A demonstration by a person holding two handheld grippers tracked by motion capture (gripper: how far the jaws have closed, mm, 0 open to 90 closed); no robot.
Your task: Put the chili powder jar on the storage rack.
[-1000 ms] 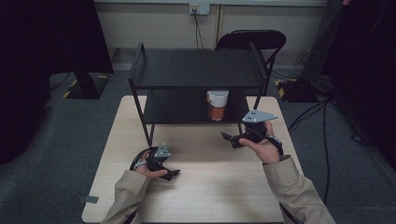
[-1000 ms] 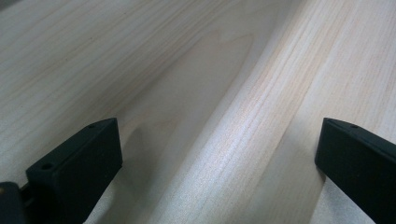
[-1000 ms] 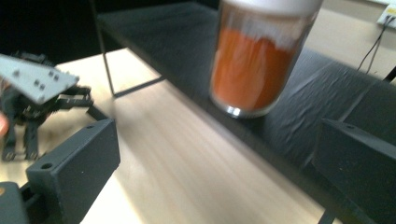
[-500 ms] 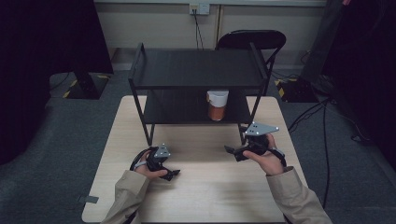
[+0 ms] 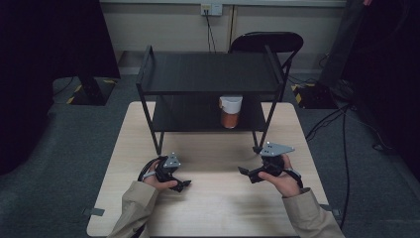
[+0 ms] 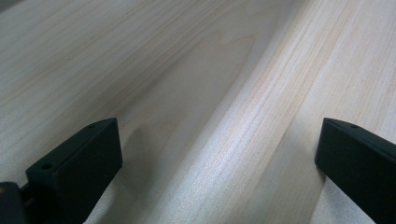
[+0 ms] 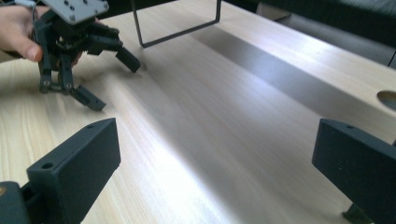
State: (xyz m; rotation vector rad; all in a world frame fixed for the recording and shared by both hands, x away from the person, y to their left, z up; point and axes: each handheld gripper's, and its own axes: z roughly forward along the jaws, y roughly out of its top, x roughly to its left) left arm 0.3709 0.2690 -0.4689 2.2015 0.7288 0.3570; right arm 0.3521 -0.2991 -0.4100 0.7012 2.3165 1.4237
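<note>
A black two-tier rack [image 5: 208, 74] stands on the far half of the light wood table [image 5: 213, 208]. On its lower shelf sits a cup [image 5: 230, 111] with a white top and reddish-brown contents. My left gripper [image 5: 181, 183] rests low over the table at the near left, and its jaws [image 6: 217, 154] are spread wide over bare wood. My right gripper [image 5: 246, 174] hovers at the near right, pointing left, open with nothing between its jaws [image 7: 215, 158]. In the right gripper view, the left gripper [image 7: 79, 60] also shows open, held in a hand.
The rack's thin front leg frame [image 7: 177, 28] stands just beyond the left gripper. A black chair [image 5: 267, 42] stands behind the table, and cables run across the grey floor at the right [image 5: 341, 124]. Bare wood lies between the two grippers.
My right gripper has drawn back from beside the rack's right front leg toward the near edge and lower. The left gripper has stayed where it was.
</note>
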